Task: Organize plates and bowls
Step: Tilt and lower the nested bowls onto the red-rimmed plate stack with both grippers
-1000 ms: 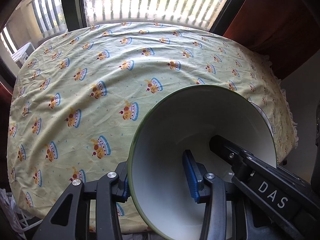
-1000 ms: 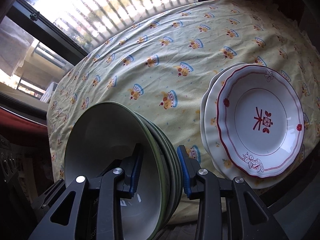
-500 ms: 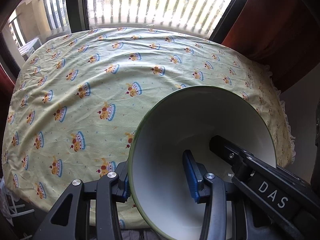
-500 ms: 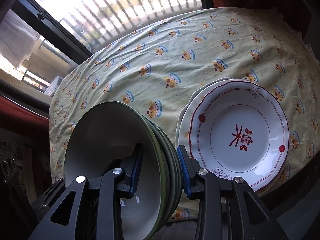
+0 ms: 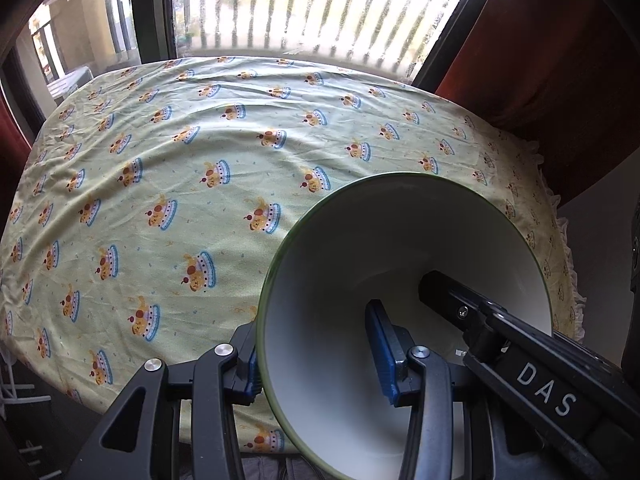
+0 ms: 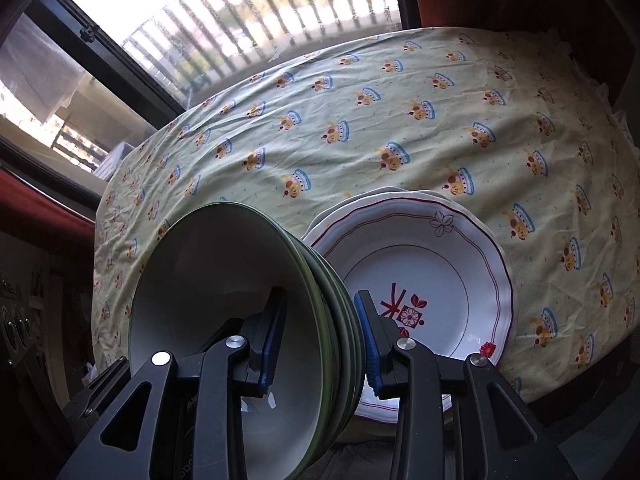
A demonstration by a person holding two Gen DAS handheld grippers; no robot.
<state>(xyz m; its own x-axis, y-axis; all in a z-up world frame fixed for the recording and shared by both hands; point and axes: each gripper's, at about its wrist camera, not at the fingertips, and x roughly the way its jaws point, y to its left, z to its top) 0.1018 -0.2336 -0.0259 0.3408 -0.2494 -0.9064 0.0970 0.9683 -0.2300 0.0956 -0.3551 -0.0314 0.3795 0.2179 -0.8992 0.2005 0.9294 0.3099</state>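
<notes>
Daylight through a barred window [image 5: 320,8] falls on a table under a pale green cloth [image 5: 180,160] printed with little crowns, and I have a nested stack of bowls [image 6: 240,300] raised over its near edge. My left gripper [image 5: 316,354] is clamped on one wall of the stack at lower centre of its frame; my right gripper [image 6: 318,334] pinches the opposite wall, four or so rims showing between its blue pads. I judge the two-sided hold is there to keep the tilted stack from slipping apart. Each bowl is white inside with a thin green rim. Low and right of centre in the right view, scalloped plates [image 6: 448,264] with red trim lie stacked on the cloth, just beside the bowls.
</notes>
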